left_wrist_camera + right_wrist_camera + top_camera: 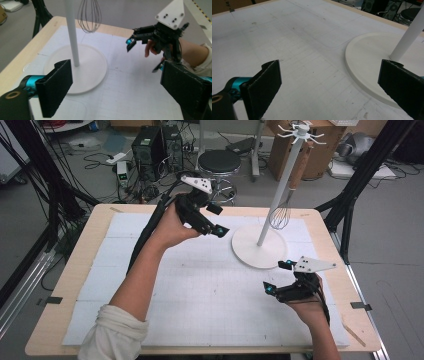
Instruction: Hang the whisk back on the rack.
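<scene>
**Both grippers open and empty beside the whisk stand**

In the high view the left gripper (214, 220) is in the upper middle of the frame, held above the table (55, 315). Its jaws stand wide apart and nothing is between them. It touches nothing. The right gripper (276, 278) is in the lower right of the frame, just below the round base of the stand. Its jaws are also spread apart and empty.

The whisk (281, 215) hangs from the white stand (260, 251) in the upper right of the high view, with its wooden handle up and its wire head low beside the pole, above the base.

The left gripper view looks across the table: the pole and base of the stand (86, 72) are in the left half, the wire head of the whisk (89, 16) is at the top edge, and the right gripper (143, 56) with its grey plate is in the upper right, held by a hand.

The right gripper view gives the white mat surface and, at the right edge, a part of the stand (367, 67) base and pole. The top of the stand with its hooks can be seen in the high view.
</scene>
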Demonstrator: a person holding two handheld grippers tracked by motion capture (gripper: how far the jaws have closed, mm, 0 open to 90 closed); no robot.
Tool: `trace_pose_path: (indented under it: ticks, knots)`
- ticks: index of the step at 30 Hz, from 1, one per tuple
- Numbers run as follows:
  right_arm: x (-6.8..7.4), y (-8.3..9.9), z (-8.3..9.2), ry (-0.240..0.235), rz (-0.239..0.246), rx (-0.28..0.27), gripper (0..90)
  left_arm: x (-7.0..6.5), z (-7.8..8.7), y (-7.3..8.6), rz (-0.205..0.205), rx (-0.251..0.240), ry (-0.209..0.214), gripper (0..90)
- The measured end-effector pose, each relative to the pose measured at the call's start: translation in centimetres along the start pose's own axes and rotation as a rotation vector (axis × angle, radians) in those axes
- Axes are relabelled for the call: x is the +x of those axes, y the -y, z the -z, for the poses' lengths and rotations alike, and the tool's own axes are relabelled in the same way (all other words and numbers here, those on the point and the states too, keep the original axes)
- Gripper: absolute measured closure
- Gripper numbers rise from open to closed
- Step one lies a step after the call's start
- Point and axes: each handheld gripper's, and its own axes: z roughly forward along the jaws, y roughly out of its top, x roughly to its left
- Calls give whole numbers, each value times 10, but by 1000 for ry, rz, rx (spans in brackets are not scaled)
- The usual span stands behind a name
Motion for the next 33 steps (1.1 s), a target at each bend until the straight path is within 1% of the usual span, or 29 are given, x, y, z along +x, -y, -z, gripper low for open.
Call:
trace_pose_path:
  ticks: [2, 6, 8, 9, 10, 11, 12, 14, 15, 16, 17, 19, 21, 23, 24, 26, 28, 29, 30, 31, 33]
  knots:
    - [1, 0, -1, -2, -3, 2, 41, -1, 4, 7, 7, 1, 1, 87]
    - [2, 0, -3, -1, 7, 6, 41, -5, 11, 21, 19, -2, 1, 63]
    - [2, 0, -2, -3, -2, 3, 41, -9, 13, 28, 14, 15, 1, 62]
    - [1, 0, -2, -3, 3, -3, 41, -11, 15, 32, 14, 12, -1, 62]
    - [1, 0, -1, -3, -4, -4, 41, -12, 15, 36, 17, 1, 6, 61]
    - [0, 0, -1, 0, 3, -6, 41, -14, 16, 41, 23, -7, 5, 61]
    - [1, 0, -1, -2, -1, -4, 40, -15, 18, 45, 27, -6, 4, 61]
    - [1, 0, -1, -3, -5, 0, 41, -16, 20, 53, 34, -9, -1, 57]
    - [1, 0, -2, -6, 4, 0, 40, -18, 21, 56, 40, -10, -5, 57]
    - [2, 0, -2, -6, -2, 2, 41, -18, 22, 60, 42, -6, -6, 56]
    - [1, 0, -3, -6, 9, 4, 41, -19, 23, 64, 54, -6, -13, 45]
    - [1, 0, -3, -8, 5, 6, 41, -20, 26, 71, 68, -2, -17, 19]
    - [2, 0, -3, -5, 2, 3, 42, -21, 29, 77, 67, -1, -29, 19]
    - [1, 0, -3, -7, 5, 6, 42, -24, 31, 83, 73, -12, -32, 19]
    - [2, 0, -4, -8, 2, 6, 42, -26, 31, 87, 75, -15, -27, 19]
    - [2, 0, -4, -9, 5, 11, 42, -30, 31, 94, 79, -13, -25, 16]
    - [2, 0, -5, -8, 4, 10, 42, -35, 30, 104, 94, -28, 0, 16]
    - [1, 0, -4, -7, 4, 11, 42, -38, 29, 109, 97, -28, 3, 16]
    - [1, 0, -4, -5, 6, 10, 42, -40, 29, 114, 97, -26, 4, 16]
    - [1, 0, -5, -6, 2, 7, 42, -43, 27, 120, 109, -28, -3, 16]
    - [1, 0, -5, -8, 0, 11, 42, -45, 27, 128, 114, -18, -9, 16]
